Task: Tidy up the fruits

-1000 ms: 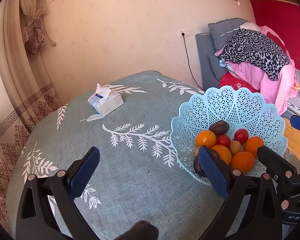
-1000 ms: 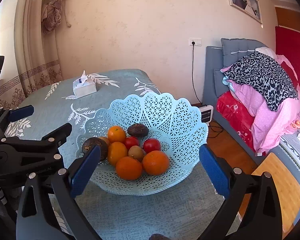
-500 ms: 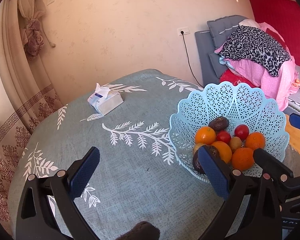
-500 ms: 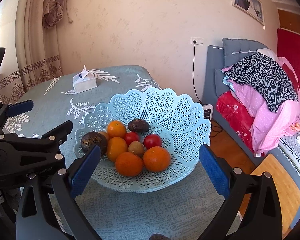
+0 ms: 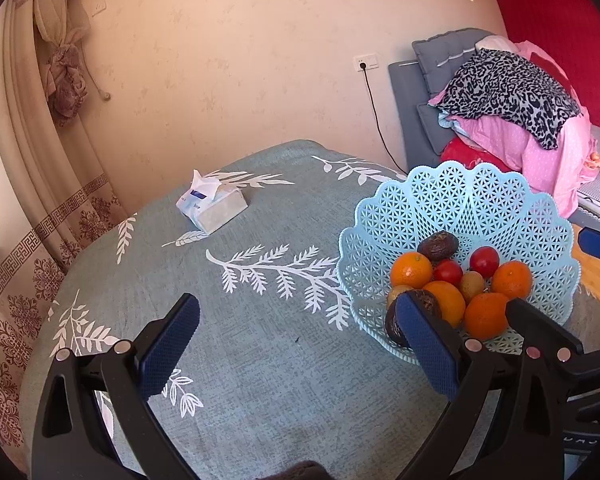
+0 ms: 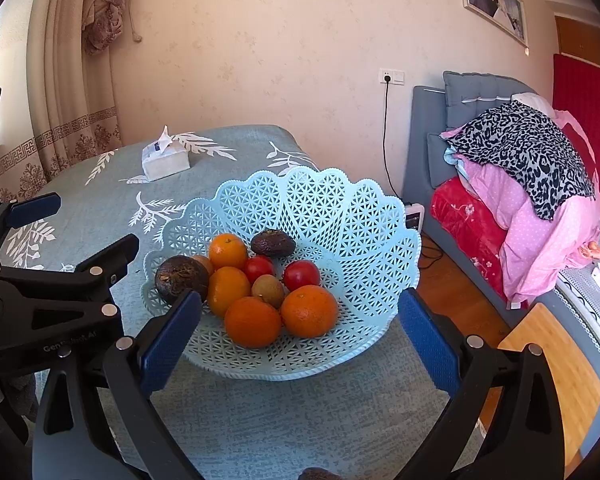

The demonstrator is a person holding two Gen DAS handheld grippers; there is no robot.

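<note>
A light blue lattice basket point(image 6: 340, 216) point(image 5: 452, 208) stands on the table near its right edge. It holds several oranges point(image 6: 309, 310) point(image 5: 411, 269), two red tomatoes point(image 6: 301, 274), brown avocados point(image 6: 181, 278) point(image 5: 437, 245) and small tan fruits point(image 6: 268, 290). My right gripper point(image 6: 300, 340) is open, its blue pads on either side of the basket's near rim, nothing between them. My left gripper point(image 5: 296, 344) is open over bare tablecloth left of the basket; its right pad point(image 5: 426, 346) overlaps the basket's near-left rim in view.
A tissue box point(image 5: 212, 210) point(image 6: 165, 159) lies at the back of the teal leaf-print tablecloth point(image 5: 240, 320). Curtains point(image 5: 28, 160) hang at left. A bed with piled pink and leopard bedding point(image 6: 532, 176) stands right, past the table edge and wooden floor point(image 6: 540, 344).
Both views have shifted slightly; the basket sits a little lower and nearer in the right wrist view. Both grippers stay open and the fruits have not moved.
</note>
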